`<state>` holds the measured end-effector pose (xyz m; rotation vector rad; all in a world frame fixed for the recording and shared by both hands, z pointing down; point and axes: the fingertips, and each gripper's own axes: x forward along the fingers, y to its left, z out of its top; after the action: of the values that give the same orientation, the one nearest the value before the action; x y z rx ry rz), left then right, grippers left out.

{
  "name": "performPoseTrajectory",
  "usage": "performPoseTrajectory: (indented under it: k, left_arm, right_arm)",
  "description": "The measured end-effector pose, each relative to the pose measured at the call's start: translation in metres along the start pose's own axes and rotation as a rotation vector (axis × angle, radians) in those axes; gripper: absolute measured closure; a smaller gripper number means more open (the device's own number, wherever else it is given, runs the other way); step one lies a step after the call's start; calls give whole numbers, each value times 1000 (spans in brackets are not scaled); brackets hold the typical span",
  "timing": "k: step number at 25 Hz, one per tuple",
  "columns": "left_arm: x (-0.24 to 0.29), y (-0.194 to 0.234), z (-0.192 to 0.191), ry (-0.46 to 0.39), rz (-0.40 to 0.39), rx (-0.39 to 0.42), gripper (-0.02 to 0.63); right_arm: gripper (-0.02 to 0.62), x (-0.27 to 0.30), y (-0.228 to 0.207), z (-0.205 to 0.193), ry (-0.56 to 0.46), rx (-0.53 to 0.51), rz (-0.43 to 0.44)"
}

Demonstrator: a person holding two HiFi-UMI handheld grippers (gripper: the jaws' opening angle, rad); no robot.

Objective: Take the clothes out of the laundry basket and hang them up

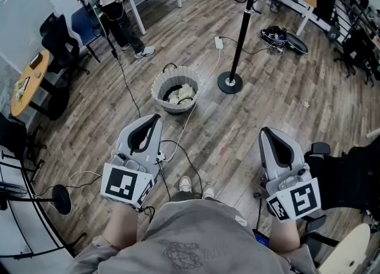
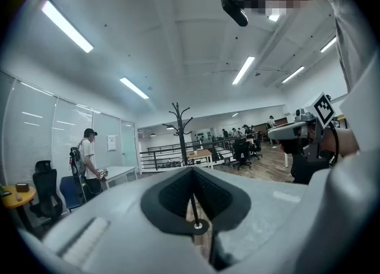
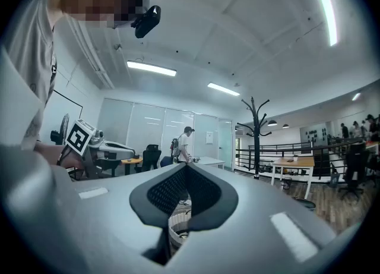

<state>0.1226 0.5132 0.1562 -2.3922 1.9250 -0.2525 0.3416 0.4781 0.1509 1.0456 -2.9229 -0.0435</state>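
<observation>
The round, ribbed, pale grey laundry basket (image 1: 169, 105) stood upright on the wooden plank floor (image 1: 285, 106) with its mouth facing the ceiling. Being round, it had no long side to speak of; a dark loop handle rose from its far rim. Crumpled cream-coloured clothes (image 1: 181, 93) lay heaped inside it. Just to its right stood the black coat stand (image 1: 240, 29), its pole running straight up from a round black base, apart from the basket. The person held both tools level out in front, well short of the basket. The left gripper (image 1: 154, 118) pointed towards it, and in its own view its dark pads met at the tips with nothing between them, the coat stand showing beyond. The right gripper (image 1: 265, 130) was further to the right and likewise pointed ahead. In the right gripper view its jaws were pressed together and empty, and a strip of the basket's ribbed wall showed through the gap beneath them. Neither tool touched the basket, the clothes or the stand.
</observation>
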Motion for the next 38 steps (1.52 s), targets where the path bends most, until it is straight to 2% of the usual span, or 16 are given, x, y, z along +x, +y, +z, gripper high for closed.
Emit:
performPoseTrajectory:
  k: [7,16,20,21,22,23,26,32,38]
  left_arm:
    - [-6,-22,-6,9,2,-12,603]
    - [-9,-49,-5,-2,-13,-26,603]
    - [-7,-47,-8,-4,19,-43,602]
    - [-6,-44,-8,-6,36,-48,582]
    - [-4,-40,-7,-8,55,-53,537]
    - [-2,-35,-6,-10,73,-55,502]
    - [4,-22,-9,-12,114,-50,426]
    - [30,-13,-26,-24,97,-56,419]
    - [74,8,-41,-21,75,-59,419]
  right_arm:
    - [568,-22,-9,-3,-45,82,6]
    - [566,-43,-10,-10,-32,75,23]
    - [566,-47,-18,-16,-26,76,-2]
    - [558,-48,-22,-17,-29,78,-12]
    - [517,-47,-26,-17,-33,81,-19]
    - [445,-45,-30,-17,-37,86,-24]
    - [379,-39,-40,-16,-46,87,-35]
    - [373,-22,-59,-28,-43,58,-61]
    - [374,19,-86,-37,-32,44,-84]
